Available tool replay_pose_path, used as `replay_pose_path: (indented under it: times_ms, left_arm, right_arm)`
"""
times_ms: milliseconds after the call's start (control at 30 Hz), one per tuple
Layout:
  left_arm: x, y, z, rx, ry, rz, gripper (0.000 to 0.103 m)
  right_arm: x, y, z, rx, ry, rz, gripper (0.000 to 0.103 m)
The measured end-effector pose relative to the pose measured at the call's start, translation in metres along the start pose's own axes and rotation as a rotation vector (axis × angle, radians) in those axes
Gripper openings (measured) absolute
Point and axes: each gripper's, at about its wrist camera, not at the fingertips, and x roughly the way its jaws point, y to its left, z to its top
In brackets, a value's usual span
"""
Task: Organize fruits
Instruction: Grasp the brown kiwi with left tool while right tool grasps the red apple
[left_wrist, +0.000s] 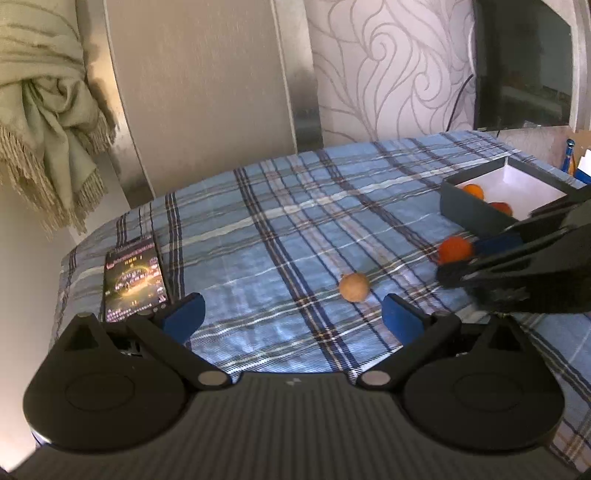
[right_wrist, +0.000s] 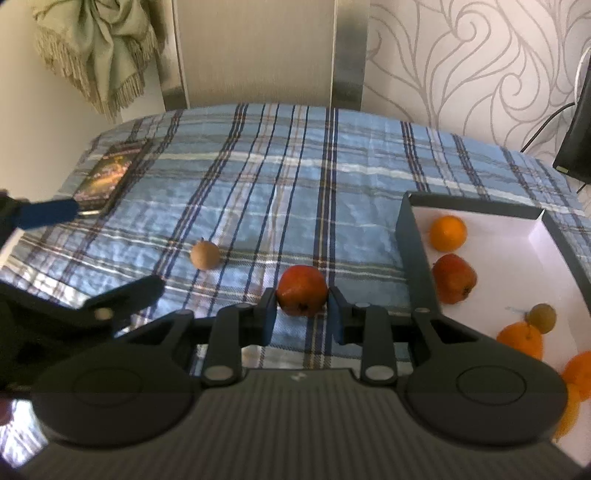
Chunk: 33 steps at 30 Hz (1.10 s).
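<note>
My right gripper (right_wrist: 302, 313) clamps a round red-orange fruit (right_wrist: 302, 295) on the blue plaid tablecloth (right_wrist: 295, 184).

My blue pads (right_wrist: 269, 314) press the fruit from both sides, jaws drawn narrow around it as it sits on the cloth, just left of the dark open box with a white floor (right_wrist: 415, 251), which holds an orange (right_wrist: 447, 233), another red fruit (right_wrist: 453, 278) and more citrus near its front. My left gripper (left_wrist: 293, 314) hangs wide apart and empty over the cloth, a small tan round fruit (left_wrist: 354, 287) lying just beyond its fingertips. A lit smartphone (left_wrist: 133, 278) lies at the cloth's left edge.
</note>
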Motion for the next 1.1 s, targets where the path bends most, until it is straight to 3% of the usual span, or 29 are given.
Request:
replay_pose_path:
  times_ms: [100, 167, 267, 500, 633, 867, 1100]
  left_arm:
    - [0.010, 0.001, 0.000, -0.009, 0.023, -0.006, 0.091]
    - [0.017, 0.001, 0.001, -0.016, 0.044, -0.022, 0.077]
    - [0.026, 0.000, 0.006, -0.041, 0.060, -0.050, 0.069]
    - [0.037, -0.016, 0.013, -0.026, 0.037, -0.102, 0.062]
    - [0.049, -0.025, 0.014, -0.015, 0.065, -0.119, 0.036]
    - [0.054, -0.030, 0.016, -0.014, 0.054, -0.125, 0.027]
    - [0.049, -0.030, 0.016, -0.033, 0.057, -0.108, 0.026]
  right_arm:
    - [-0.010, -0.004, 0.002, 0.011, -0.009, -0.006, 0.033]
    - [-0.022, -0.010, 0.002, 0.030, -0.012, -0.006, 0.033]
    - [-0.044, -0.018, 0.001, 0.056, -0.031, 0.000, 0.033]
    - [-0.084, -0.028, -0.003, 0.080, -0.072, 0.021, 0.033]
    - [-0.094, -0.028, -0.004, 0.067, -0.077, 0.023, 0.033]
    - [-0.118, -0.029, -0.004, 0.031, -0.125, 0.024, 0.033]
    - [-0.134, -0.028, -0.008, 0.004, -0.141, 0.039, 0.033]
